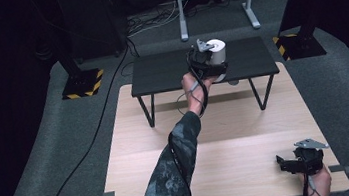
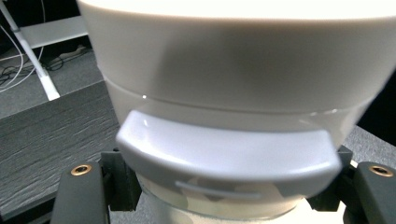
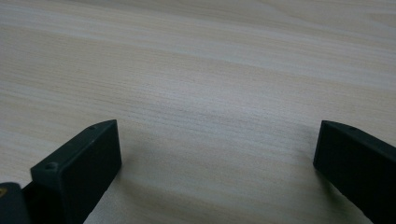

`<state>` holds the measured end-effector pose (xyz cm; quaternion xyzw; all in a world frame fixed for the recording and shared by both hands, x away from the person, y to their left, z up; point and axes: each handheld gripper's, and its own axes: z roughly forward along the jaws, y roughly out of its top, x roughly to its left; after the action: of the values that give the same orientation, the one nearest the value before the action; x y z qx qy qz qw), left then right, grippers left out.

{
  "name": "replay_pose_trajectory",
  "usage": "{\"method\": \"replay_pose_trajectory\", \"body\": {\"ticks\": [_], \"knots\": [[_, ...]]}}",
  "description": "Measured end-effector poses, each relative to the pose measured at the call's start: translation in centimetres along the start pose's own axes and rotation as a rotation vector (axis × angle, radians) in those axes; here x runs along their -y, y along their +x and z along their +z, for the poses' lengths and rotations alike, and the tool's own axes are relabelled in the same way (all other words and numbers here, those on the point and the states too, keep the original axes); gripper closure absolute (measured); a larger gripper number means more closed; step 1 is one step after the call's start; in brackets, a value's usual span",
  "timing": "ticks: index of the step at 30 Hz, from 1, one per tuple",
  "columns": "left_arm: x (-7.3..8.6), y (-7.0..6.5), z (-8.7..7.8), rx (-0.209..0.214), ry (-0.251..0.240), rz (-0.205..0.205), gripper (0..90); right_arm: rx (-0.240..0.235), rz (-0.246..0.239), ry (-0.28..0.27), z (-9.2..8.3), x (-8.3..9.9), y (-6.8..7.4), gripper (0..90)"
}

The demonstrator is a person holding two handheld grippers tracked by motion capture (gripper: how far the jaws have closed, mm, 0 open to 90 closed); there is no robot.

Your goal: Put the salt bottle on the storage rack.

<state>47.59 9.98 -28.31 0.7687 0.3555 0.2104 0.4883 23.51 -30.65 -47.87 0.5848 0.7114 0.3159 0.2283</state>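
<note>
The left tool [image 1: 212, 66] was reaching far forward, over the small black shelf [image 1: 159, 72] that stood on the back part of the tabletop [image 1: 229, 146]. It was closed on a white cup [image 1: 216, 50], and the cup was at the middle of the shelf, a little to the right. In the left gripper view the cup [image 2: 233, 60] was very close to the camera, with a flat grey part [image 2: 224, 156] across its lower side, and the two black jaws pressed against it from left and right. I think the grip was taken low on the body because this part is narrower and gives the jaws a firm hold. From these pictures I could not tell if the bottom of the cup was resting on the shelf or was just above it. The arm in the patterned sleeve [image 1: 176, 168] was stretched out almost fully, probably because the shelf was far from the person.

The right tool [image 1: 301, 160] was near the front right corner of the tabletop, well apart from the cup. In the right gripper view its jaws stood wide apart above the bare wood [image 3: 210, 84], with nothing between them. It seemed to be waiting there so that it did not disturb the work of the other hand.
</note>
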Motion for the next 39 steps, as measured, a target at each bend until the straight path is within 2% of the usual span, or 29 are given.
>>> {"method": "replay_pose_trajectory", "body": {"ticks": [5, 12, 16, 18, 19, 21, 27, 31, 32, 33, 34, 36, 37, 38, 39], "knots": [[0.1, -0.5, 0.3, -0.019, -0.004, 0.036, 29.0, 0.002, -0.003, 0.002, 0.0, 0.0, 0.1, 0.0], [0.7, -0.6, 0.4, -0.023, -0.027, 0.039, 28.8, 0.004, -0.004, 0.002, 0.0, 0.0, 0.1, 0.0], [0.2, -0.5, 0.3, -0.019, -0.007, 0.034, 28.3, 0.001, -0.002, 0.002, 0.0, 0.0, 0.0, 0.0], [0.1, -0.3, 0.3, -0.009, -0.003, 0.015, 27.3, 0.000, -0.002, 0.003, 0.0, -0.1, 0.0, 0.0], [0.2, -0.3, 0.3, -0.015, -0.007, 0.002, 22.7, 0.000, -0.003, 0.003, 0.0, 0.0, 0.0, 0.0], [0.5, -0.7, 0.0, -0.039, -0.015, -0.020, 0.7, -0.001, 0.000, 0.000, 0.0, 0.0, 0.0, 0.0], [2.1, -1.0, -3.1, -0.056, -0.051, 0.025, 0.0, 0.001, -0.002, 0.000, 0.0, 0.0, 0.1, 0.0], [4.2, -1.0, -5.9, -0.070, -0.059, 0.052, 0.0, 0.003, 0.000, 0.001, 0.0, 0.0, 0.1, 0.0], [5.1, -1.1, -6.8, -0.087, -0.051, 0.071, 0.0, 0.003, -0.001, 0.001, 0.0, 0.0, 0.1, 0.0], [6.0, -1.6, -7.6, -0.123, -0.042, 0.084, 0.0, 0.005, -0.001, -0.001, 0.0, 0.0, 0.1, 0.0], [7.0, -1.8, -8.2, -0.139, -0.044, 0.087, 0.0, 0.004, -0.004, -0.004, 0.0, 0.1, 0.1, 0.0], [10.0, -2.2, -9.9, -0.178, -0.034, 0.094, 0.0, 0.006, -0.006, -0.009, -0.1, 0.2, 0.2, 0.0], [10.0, -2.2, -9.9, -0.178, -0.034, 0.094, 0.0, 0.006, -0.006, -0.009, -0.1, 0.2, 0.2, 0.0], [12.7, -2.4, -11.2, -0.205, -0.018, 0.101, 0.0, 0.007, -0.005, -0.009, -0.1, 0.2, 0.2, 0.0], [14.3, -2.5, -11.8, -0.229, -0.007, 0.100, 0.0, 0.007, -0.006, -0.009, -0.1, 0.2, 0.2, 0.0]]}}
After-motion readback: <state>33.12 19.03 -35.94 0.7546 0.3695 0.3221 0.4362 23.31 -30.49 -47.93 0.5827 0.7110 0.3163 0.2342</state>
